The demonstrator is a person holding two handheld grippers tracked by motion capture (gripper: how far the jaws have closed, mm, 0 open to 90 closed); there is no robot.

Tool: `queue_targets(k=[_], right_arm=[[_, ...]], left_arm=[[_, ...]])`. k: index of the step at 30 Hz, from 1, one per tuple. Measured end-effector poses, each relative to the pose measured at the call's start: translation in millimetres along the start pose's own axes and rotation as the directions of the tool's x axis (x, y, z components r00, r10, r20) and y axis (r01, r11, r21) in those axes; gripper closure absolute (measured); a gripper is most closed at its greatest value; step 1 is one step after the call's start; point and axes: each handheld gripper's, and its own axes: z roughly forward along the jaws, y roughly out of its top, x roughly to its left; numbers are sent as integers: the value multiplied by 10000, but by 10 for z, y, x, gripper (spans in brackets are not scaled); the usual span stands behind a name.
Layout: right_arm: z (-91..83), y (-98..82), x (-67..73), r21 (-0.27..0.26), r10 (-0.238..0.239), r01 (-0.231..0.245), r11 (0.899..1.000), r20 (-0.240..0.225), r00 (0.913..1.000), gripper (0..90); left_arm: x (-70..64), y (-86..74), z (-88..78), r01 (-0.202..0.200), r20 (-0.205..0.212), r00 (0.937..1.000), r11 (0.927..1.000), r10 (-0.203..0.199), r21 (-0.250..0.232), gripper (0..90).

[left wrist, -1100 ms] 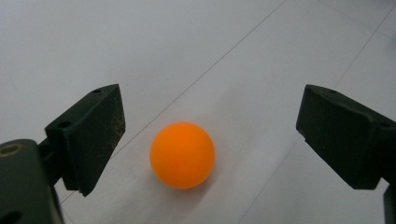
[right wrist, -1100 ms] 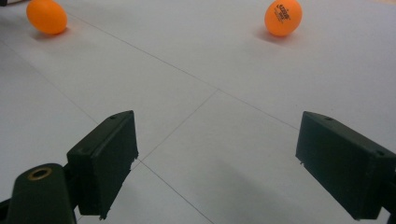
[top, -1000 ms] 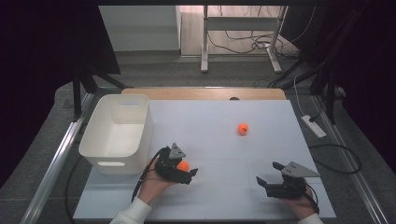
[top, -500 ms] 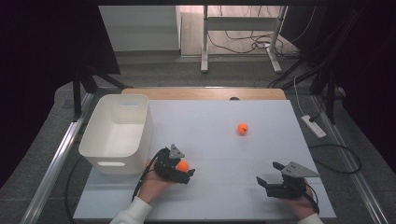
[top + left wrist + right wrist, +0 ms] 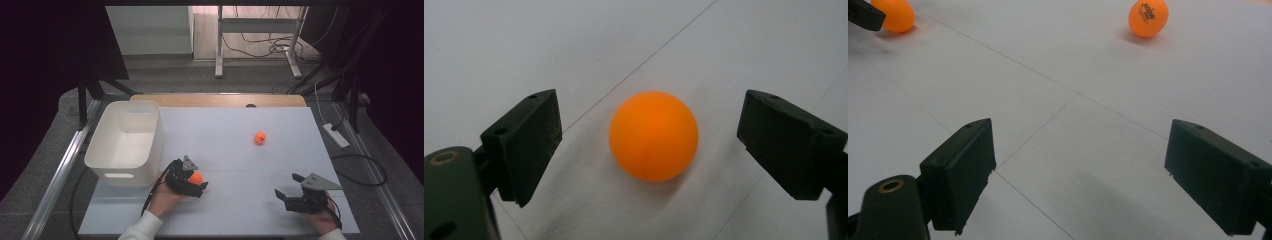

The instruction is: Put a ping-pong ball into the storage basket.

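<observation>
An orange ball (image 5: 653,135) rests on the white table between the jaws of my left gripper (image 5: 655,107). Those jaws have just been closing, and a gap remains on each side of the ball, so the pads do not touch it. In the high view this ball (image 5: 196,177) and the left gripper (image 5: 198,181) sit just right of the bin. A second orange ball (image 5: 259,137) (image 5: 1148,17) lies alone farther back on the table. My right gripper (image 5: 286,184) (image 5: 1083,135) stands open over bare table at the front right, nothing between its jaws.
A white plastic bin (image 5: 150,142) stands at the left of the table, its inside bare. The white table top (image 5: 230,215) has a wooden strip (image 5: 220,100) along its far edge. A power strip (image 5: 336,135) lies off the table's right side.
</observation>
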Motion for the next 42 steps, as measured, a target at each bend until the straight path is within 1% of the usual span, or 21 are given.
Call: queue_targets(k=[4, 8, 12, 14, 16, 17, 18, 19, 21, 22, 23, 25, 26, 31, 36, 37, 42], right_arm=[[-1, 0, 0, -1, -2, 2, 10000, -5, 10000, 123], [0, 0, 0, 2, -5, 5, 10000, -6, 10000, 123], [1, -1, 0, 4, -9, 9, 10000, -1, 10000, 123], [-1, 0, 0, -2, -12, 12, 10000, -1, 10000, 123], [-1, 0, -1, -3, -13, 13, 10000, 6, 10000, 123], [-1, 0, -2, -2, -6, 6, 10000, 14, 10000, 123], [-1, 0, -2, -2, -6, 6, 10000, 14, 10000, 123], [0, 0, -3, -4, 3, -3, 10000, 11, 10000, 123], [-1, -1, -3, -2, -4, 4, 10000, 16, 10000, 123], [-1, -1, -3, -2, -4, 4, 10000, 16, 10000, 123], [-1, 0, -3, -4, -7, 7, 10000, 19, 10000, 123], [-1, 0, -2, 7, -11, 11, 10000, 18, 10000, 124], [-1, 0, -2, 9, -15, 15, 10000, 15, 10000, 124], [-1, 0, -3, 12, -22, 22, 10000, 16, 10000, 124], [0, 0, -4, 20, -23, 23, 10000, 30, 10000, 125], [-1, 1, -3, 17, -29, 29, 10000, 31, 10000, 125], [-5, 1, -3, -5, -37, 37, 10000, 37, 10000, 125]], left_arm=[[18, -18, 5, 96, -6, 10000, 10000, -96, -4, 147], [30, -32, 5, 93, 42, 9999, 9999, -94, 93, 179], [31, -37, 8, 81, 71, 9999, 9999, -82, 132, 228], [25, -44, 13, 112, 155, 9998, 9998, -114, 143, 252], [21, -47, 16, 88, 201, 9998, 9999, -90, 129, 282], [16, -52, 16, -22, 269, 9996, 9999, 18, 146, 301], [16, -52, 16, -22, 269, 9996, 9999, 18, 146, 323], [14, -54, 15, -38, 305, 9995, 9999, 34, 140, 323], [15, -58, 10, -145, 358, 9993, 9998, 139, 170, 377], [15, -58, 10, -145, 358, 9993, 9998, 139, 170, 424], [12, -60, 9, -177, 358, 9992, 9997, 172, 159, 424], [3, -63, 9, -295, 318, 9991, 9994, 289, 172, 488], [-1, -64, 9, -305, 309, 9991, 9994, 300, 171, 498], [-5, -65, -3, -401, 311, 9987, 9991, 398, 109, 503], [-6, -67, -21, -377, 229, 9990, 9993, 378, -50, 504], [-2, -67, -40, -402, 152, 9991, 9991, 404, -153, 504], [0, -65, -90, -330, 88, 9994, 9980, 335, -547, 503]])
